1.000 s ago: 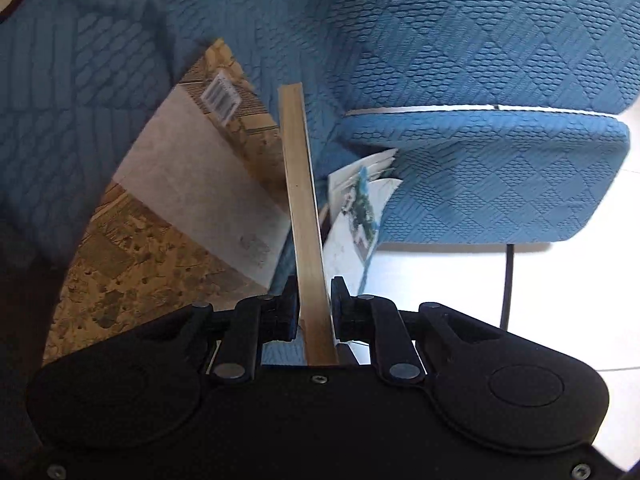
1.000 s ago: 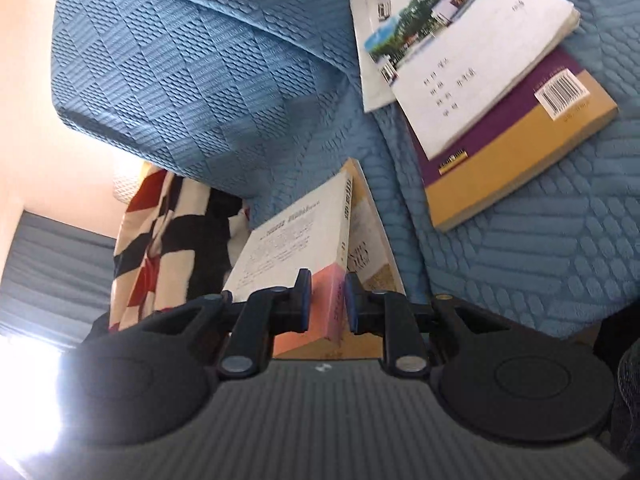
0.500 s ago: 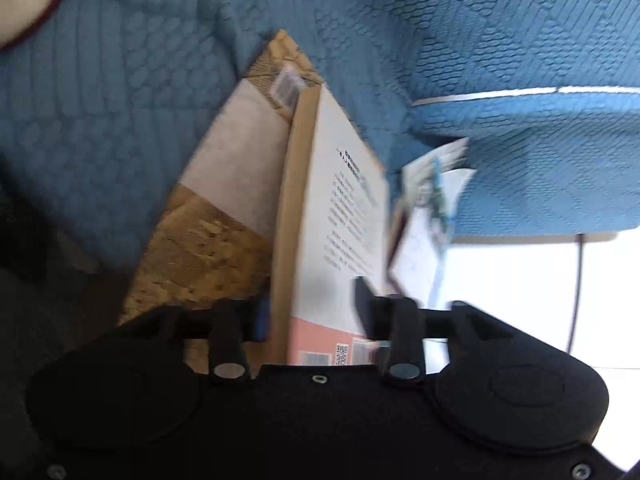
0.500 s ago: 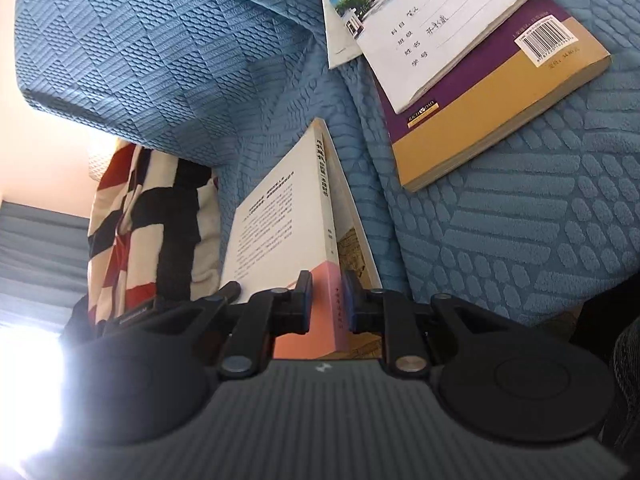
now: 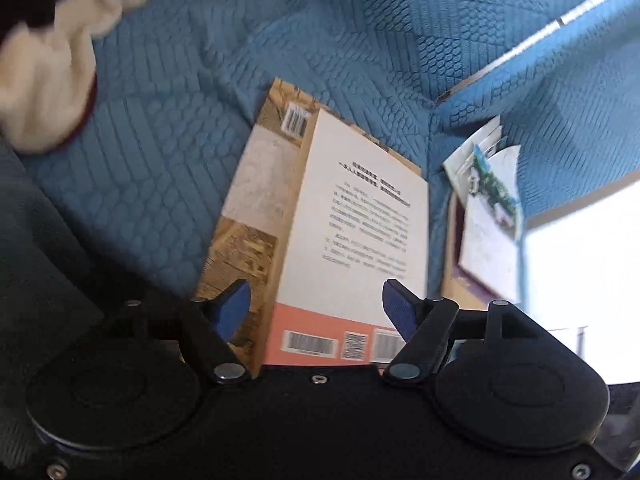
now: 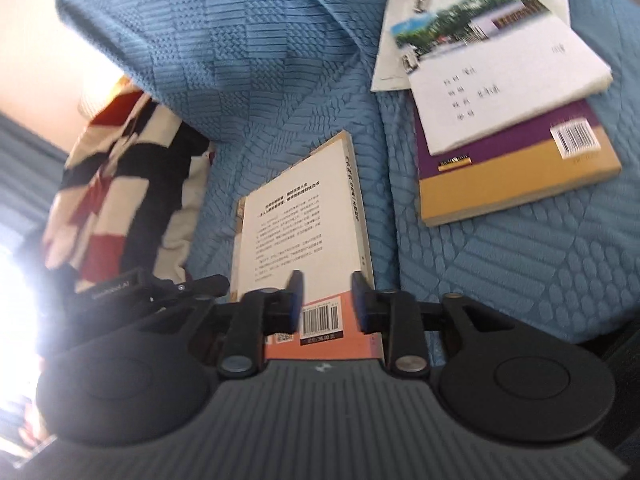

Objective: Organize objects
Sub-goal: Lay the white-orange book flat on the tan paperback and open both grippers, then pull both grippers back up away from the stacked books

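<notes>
A white book with a salmon band and barcodes (image 5: 356, 240) lies flat on a brown patterned book (image 5: 248, 216) on the blue quilted sofa. My left gripper (image 5: 316, 306) is open above its near end, jaws wide apart. In the right wrist view the same white book (image 6: 304, 236) lies under my right gripper (image 6: 325, 300), which is open with its jaws either side of the salmon end, not touching. A purple and yellow book (image 6: 516, 172) carries white booklets (image 6: 492, 68) to the right.
A red, black and cream striped cushion (image 6: 116, 184) lies left of the books and shows in the left wrist view (image 5: 44, 76). The booklet stack also shows in the left wrist view (image 5: 488, 216). The sofa's backrest (image 6: 224, 40) rises behind. Bright floor lies beyond the sofa edge (image 5: 580, 256).
Both grippers have opened and let go of the white book. It went from standing on edge to lying flat on the brown book.
</notes>
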A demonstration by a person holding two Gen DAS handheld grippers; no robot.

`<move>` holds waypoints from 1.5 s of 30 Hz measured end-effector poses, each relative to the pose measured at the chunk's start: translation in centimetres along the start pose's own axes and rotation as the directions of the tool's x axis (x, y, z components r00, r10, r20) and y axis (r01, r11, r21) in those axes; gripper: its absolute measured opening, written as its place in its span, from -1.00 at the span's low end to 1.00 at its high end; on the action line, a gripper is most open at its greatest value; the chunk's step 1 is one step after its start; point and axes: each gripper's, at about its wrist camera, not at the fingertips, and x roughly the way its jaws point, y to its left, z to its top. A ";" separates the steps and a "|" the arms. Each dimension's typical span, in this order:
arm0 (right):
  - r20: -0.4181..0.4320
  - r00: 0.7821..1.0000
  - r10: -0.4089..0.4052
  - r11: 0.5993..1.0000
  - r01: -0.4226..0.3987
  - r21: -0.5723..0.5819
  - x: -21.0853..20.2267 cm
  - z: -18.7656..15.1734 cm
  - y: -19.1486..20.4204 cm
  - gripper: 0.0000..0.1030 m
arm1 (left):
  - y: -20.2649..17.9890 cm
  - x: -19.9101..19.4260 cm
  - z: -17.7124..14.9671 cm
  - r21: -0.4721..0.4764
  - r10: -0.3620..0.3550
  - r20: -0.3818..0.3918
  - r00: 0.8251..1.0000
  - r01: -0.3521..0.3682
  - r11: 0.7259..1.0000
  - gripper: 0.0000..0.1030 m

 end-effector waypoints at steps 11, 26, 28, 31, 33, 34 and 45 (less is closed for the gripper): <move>0.000 0.993 -0.119 0.977 0.117 -0.178 1.7 -2.9 2.2 0.02 | -1.2 0.6 -1.6 0.147 0.109 0.014 0.994 -0.110 0.983 0.29; 0.017 0.990 -0.138 0.943 0.136 -0.305 2.6 -4.9 3.4 -0.23 | -2.1 0.9 -2.4 0.193 0.116 0.023 0.993 -0.118 0.974 0.23; 0.014 0.991 -0.130 0.936 0.128 -0.329 2.5 -5.1 3.7 -0.24 | -1.5 0.7 -2.1 0.165 0.099 0.009 0.995 -0.100 0.981 0.23; 0.010 0.992 -0.124 0.932 0.120 -0.343 2.5 -5.2 4.0 -0.24 | -0.7 0.1 -1.9 0.143 0.076 0.000 0.997 -0.075 0.987 0.22; 0.007 0.993 -0.119 0.930 0.114 -0.348 2.5 -5.2 4.2 -0.25 | -0.5 -0.4 -2.0 0.142 0.070 0.000 0.998 -0.069 0.988 0.22; 0.006 0.993 -0.120 0.928 0.115 -0.355 2.5 -5.3 4.3 -0.25 | -0.4 -0.5 -2.0 0.143 0.076 -0.003 0.997 -0.075 0.987 0.22; -0.016 0.990 -0.139 0.910 0.121 -0.397 2.7 -5.8 5.1 -0.25 | -0.4 -1.5 -3.3 0.180 0.107 -0.004 0.994 -0.105 0.978 0.22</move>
